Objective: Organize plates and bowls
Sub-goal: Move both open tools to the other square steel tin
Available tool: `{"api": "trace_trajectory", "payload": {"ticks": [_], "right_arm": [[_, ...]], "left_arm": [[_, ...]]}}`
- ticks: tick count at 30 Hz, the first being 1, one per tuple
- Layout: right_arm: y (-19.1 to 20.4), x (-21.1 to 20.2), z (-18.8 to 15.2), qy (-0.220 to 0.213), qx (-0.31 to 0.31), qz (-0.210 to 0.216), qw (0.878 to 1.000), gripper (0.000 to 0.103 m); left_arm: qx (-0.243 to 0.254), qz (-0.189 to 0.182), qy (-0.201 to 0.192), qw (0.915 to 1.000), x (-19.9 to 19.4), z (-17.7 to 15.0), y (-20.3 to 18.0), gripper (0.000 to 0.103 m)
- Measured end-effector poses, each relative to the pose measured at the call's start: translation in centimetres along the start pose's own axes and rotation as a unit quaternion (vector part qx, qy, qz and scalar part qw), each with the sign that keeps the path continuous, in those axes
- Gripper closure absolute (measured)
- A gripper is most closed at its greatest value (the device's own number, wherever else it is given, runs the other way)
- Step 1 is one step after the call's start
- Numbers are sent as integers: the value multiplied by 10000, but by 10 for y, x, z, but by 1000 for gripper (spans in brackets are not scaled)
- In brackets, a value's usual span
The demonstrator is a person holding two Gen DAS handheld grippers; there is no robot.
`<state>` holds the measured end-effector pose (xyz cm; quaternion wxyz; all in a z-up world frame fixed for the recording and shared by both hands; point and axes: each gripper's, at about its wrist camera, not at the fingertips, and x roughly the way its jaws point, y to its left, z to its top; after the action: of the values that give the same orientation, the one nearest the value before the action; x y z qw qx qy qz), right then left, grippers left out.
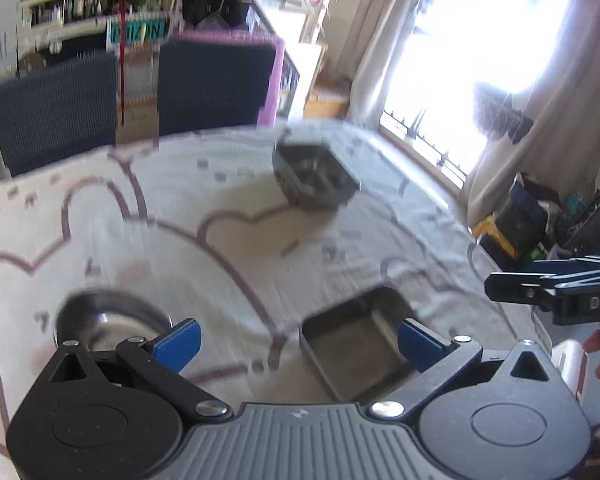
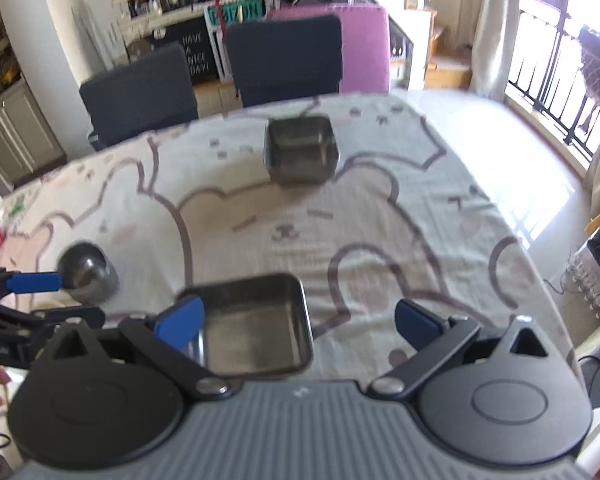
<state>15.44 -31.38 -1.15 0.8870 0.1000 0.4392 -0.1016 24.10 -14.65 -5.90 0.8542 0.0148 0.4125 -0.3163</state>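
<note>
On table (image 2: 440, 152): two square tins, one round bowl (image 2: 86, 272).
Near tin (image 2: 256, 324), far tin (image 2: 302, 148), bowl left; left gripper (image 1: 296, 338) and right gripper (image 2: 296, 322) both spread wide, empty.

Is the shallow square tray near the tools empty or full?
Empty. The shallow square tray lies upright on the tablecloth, and its bare metal bottom shows in both views, with nothing inside.

Shiny steel square tray (image 2: 256, 320), deep square tin (image 2: 301, 149), round bowl (image 1: 108, 316); matt woven printed tablecloth (image 2: 380, 216); matt blue plastic pads (image 2: 180, 322).
</note>
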Motion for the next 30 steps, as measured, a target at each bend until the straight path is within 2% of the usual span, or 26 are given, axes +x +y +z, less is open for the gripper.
{"api": "trace_trajectory", "payload": {"ticks": [7, 10, 13, 18, 21, 30], "right_arm": [[-3, -20, 26, -564, 275, -182, 9979, 0], [-15, -9, 40, -757, 710, -219, 9944, 0], [-33, 15, 49, -965, 1502, -233, 9837, 0], [-57, 80, 63, -732, 2460, -197, 9663, 0], [-60, 116, 71, -467, 2648, -265, 9628, 0], [-41, 193, 97, -210, 3380, -288, 9405, 0]], "left_arm": [[-108, -25, -510, 9986, -5, 21, -6, 0], [-181, 68, -739, 9971, 0, 32, -6, 0], [-341, 87, -824, 9960, 11, 45, -1, 0], [-570, 167, -1075, 9924, 29, 65, 18, 0], [-675, 240, -1132, 9910, 42, 76, 33, 0], [-812, 314, -920, 9919, 93, 99, 55, 0]]}}
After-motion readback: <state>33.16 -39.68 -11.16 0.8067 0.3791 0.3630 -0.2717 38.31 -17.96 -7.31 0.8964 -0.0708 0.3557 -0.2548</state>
